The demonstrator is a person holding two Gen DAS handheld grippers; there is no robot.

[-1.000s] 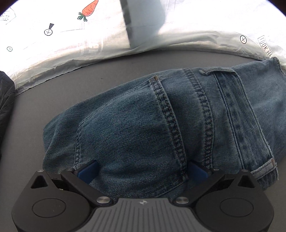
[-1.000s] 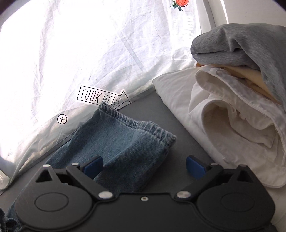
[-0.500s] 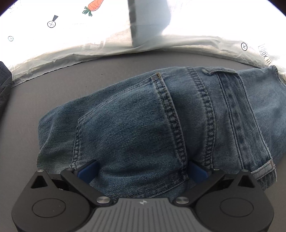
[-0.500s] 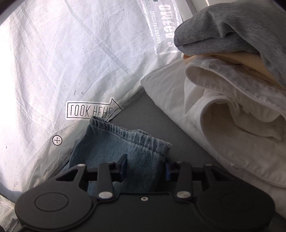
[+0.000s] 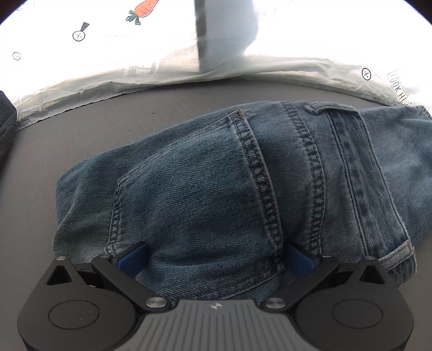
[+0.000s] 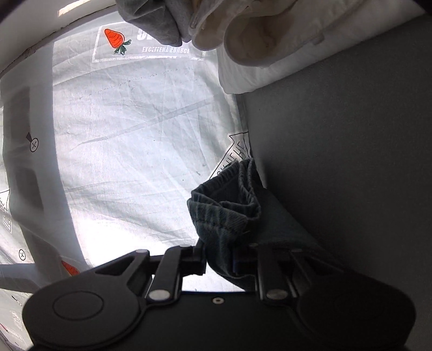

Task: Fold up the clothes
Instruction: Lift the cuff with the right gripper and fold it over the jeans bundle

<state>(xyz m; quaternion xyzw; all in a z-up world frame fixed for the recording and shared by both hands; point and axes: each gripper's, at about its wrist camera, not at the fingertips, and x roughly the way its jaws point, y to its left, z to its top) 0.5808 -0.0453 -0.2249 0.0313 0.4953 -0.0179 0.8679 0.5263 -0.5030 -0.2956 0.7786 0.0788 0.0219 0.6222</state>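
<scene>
A pair of blue denim jeans (image 5: 243, 189) is found lying on a grey table surface (image 5: 81, 135), with a rear pocket and heavy double-stitched seams turned upward. The left gripper (image 5: 214, 257) is seen angled down onto the near edge of the garment. Its jaws are spread wide, and a broad bulge of denim is lodged between the two blue pads (image 5: 133, 257); the pads are seen touching the cloth on either side, but whether it is truly clamped cannot be told.

In the right wrist view the scene is rolled sideways. The right gripper (image 6: 218, 260) is noted with its jaws drawn nearly together and closing — a bunched trouser-leg hem (image 6: 226, 208) is pinched between them, and the hem is raised off the grey surface.

A white printed sheet (image 6: 129, 129) — marked with carrot pictures (image 6: 115, 39) and small crossed circles — is seen bordering the table in both views. A stack of folded garments is observed at the top of the right wrist view: white cloth (image 6: 270, 40) beneath, grey knit (image 6: 151, 19) above. A dark fabric (image 5: 6, 118) is noted at the left edge of the left wrist view.
</scene>
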